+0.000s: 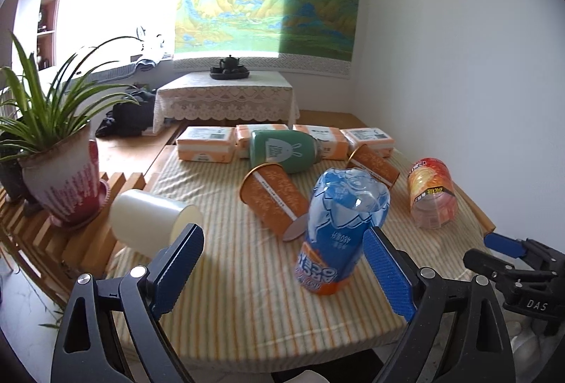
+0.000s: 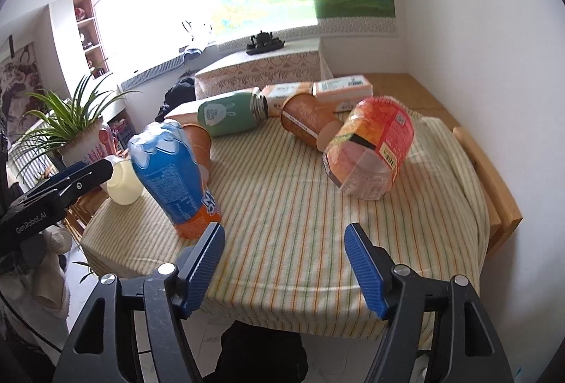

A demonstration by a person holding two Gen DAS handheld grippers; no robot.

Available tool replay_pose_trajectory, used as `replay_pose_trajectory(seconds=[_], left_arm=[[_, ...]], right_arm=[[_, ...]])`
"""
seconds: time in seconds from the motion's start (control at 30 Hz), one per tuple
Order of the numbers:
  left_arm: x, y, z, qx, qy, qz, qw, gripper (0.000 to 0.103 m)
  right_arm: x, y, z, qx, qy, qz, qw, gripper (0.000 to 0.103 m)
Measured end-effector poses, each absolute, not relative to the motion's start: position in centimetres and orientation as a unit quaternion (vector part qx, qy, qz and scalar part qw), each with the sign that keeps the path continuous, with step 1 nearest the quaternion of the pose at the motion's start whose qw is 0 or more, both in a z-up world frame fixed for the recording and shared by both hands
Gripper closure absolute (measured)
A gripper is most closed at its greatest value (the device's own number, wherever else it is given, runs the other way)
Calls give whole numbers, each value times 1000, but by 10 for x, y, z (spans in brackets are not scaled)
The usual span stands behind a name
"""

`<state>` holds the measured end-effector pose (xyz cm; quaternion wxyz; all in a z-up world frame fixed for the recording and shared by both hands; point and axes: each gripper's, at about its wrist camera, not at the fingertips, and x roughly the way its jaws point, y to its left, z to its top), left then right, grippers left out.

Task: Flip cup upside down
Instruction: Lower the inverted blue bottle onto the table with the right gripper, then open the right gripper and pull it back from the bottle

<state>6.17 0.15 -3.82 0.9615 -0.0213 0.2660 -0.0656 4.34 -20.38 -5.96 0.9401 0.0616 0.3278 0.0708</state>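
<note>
Several cups lie or stand on a striped cloth. A blue plastic cup [image 1: 340, 224] [image 2: 169, 171] stands upside down, leaning, near the front. A red-orange plastic cup [image 1: 431, 192] [image 2: 370, 151] lies at the right. Two orange paper cups [image 1: 273, 201] [image 1: 374, 165] lie on their sides. A cream cup [image 1: 152, 224] [image 2: 123, 181] lies at the left edge. A green bottle [image 1: 282, 151] [image 2: 229, 112] lies at the back. My left gripper [image 1: 282, 273] is open, just in front of the blue cup, holding nothing. My right gripper [image 2: 284, 263] is open and empty over the front edge.
A potted plant [image 1: 60, 171] stands on a slatted wooden rack at the left. Several orange-and-white packets [image 1: 206, 144] line the back of the cloth. A lace-covered low table with a tea set [image 1: 229, 68] sits behind. A white wall is at the right.
</note>
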Motion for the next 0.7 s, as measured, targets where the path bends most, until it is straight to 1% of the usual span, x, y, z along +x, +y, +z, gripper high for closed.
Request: replay_pose_trajectory(seconds=[0.13,0.2,0.37,0.47,0.57,0.7], left_arm=[[48,8,-36,-16,258,-42,965,8],[43,11,-36,-19,258,-36,965,7],[31,15,-36,-17,254,-20,967,7],[25,17,-35,-25,251,-15,967,7],[17,18,-33,-20,241,-7,970,0],[7,18,-32,-22,228,-3,973,0]], right_arm=[[35,-192,-52,53,307,71,948,32],[31,-188,-50,54,297,72,951,29],[23,-181,-43,63,274,66,957,25],[16,-179,-39,66,256,55,963,20],[8,-176,-35,66,237,43,968,15],[-1,-171,-34,59,221,31,973,13]])
